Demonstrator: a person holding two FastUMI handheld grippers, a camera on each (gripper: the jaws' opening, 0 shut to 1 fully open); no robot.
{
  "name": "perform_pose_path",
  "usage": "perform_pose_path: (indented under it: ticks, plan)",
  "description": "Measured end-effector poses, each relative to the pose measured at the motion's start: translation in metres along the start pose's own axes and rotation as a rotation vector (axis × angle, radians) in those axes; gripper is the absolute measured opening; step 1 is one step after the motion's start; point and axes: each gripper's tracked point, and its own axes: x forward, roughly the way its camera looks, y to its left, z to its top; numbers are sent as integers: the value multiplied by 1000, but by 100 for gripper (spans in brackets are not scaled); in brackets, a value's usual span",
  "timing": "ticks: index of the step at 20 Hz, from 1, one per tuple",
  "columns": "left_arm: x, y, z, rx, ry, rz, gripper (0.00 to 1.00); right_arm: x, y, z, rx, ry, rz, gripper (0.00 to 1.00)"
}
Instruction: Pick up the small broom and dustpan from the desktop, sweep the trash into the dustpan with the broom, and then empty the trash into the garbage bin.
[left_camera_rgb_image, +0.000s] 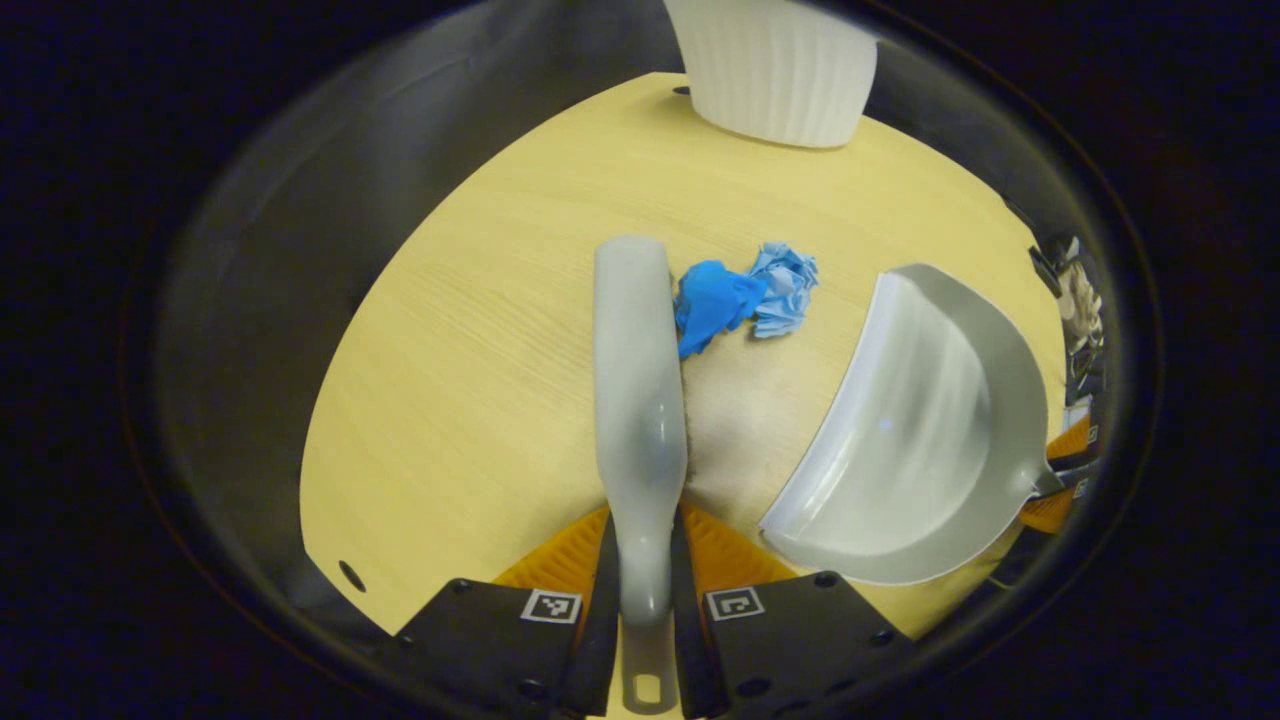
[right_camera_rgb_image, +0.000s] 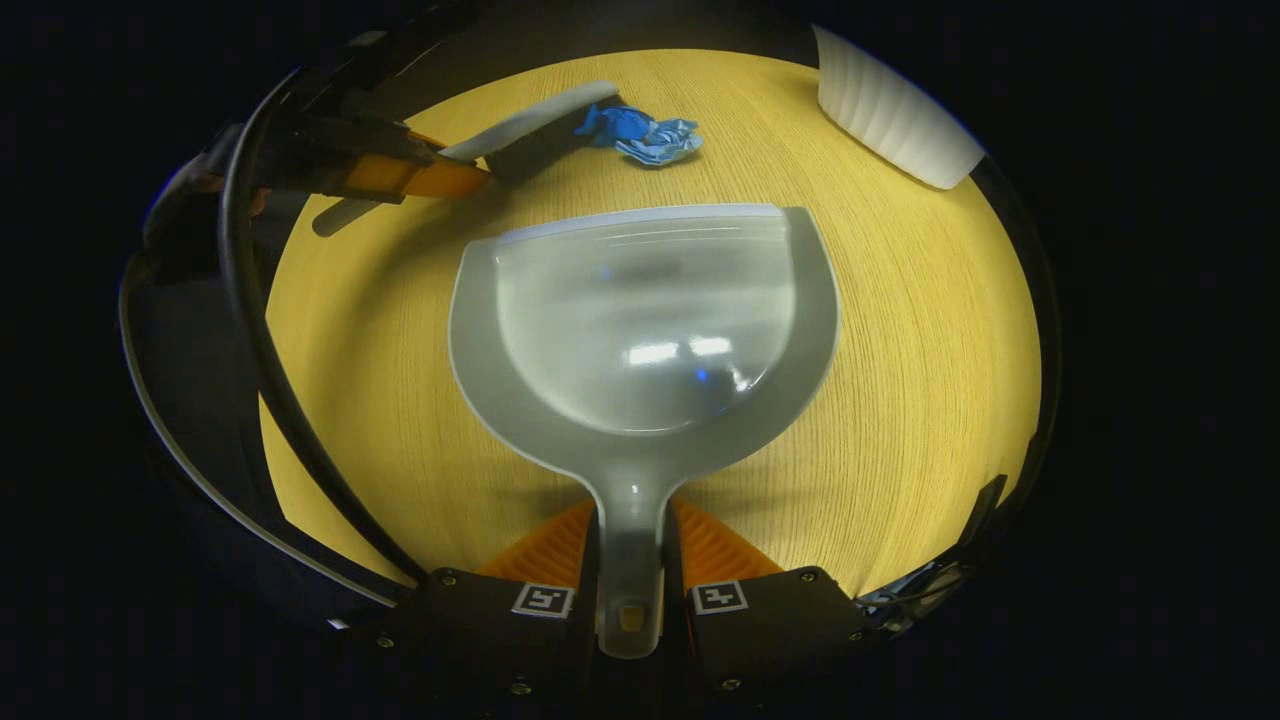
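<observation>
The crumpled blue paper (left_camera_rgb_image: 745, 300) lies between the broom (left_camera_rgb_image: 640, 400), clamped in the left gripper (left_camera_rgb_image: 640, 590), and the open mouth of the dustpan (right_camera_rgb_image: 640, 330) clamped by its handle in the right gripper (right_camera_rgb_image: 632, 590).

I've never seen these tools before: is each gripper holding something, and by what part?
The left gripper clamps the broom by its handle; the right gripper clamps the dustpan by its handle.
</observation>
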Motion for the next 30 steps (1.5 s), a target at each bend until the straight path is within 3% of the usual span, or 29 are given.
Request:
perform_pose_path:
  ticks: [5, 9, 10, 13, 25, 30]
  plan:
    - [-6, 9, 14, 191, -8, -31, 32, -1, -3, 0, -6, 14, 4, 29]
    - [-8, 6, 21, 283, -27, -104, 34, -2, -15, 1, -28, 33, 4, 29]
    - [-9, 7, 20, 307, -26, -116, 29, -4, -17, 3, -34, 38, 2, 23]
    - [-16, 9, 11, 378, -23, -153, 34, -9, -15, 11, -44, 46, -4, 29]
    - [-35, 6, 2, 460, -56, -260, 34, -16, -16, 23, -170, 59, 15, 29]
    - [-35, 32, 10, 465, -51, -224, 33, -22, -18, 29, -196, 67, 17, 29]
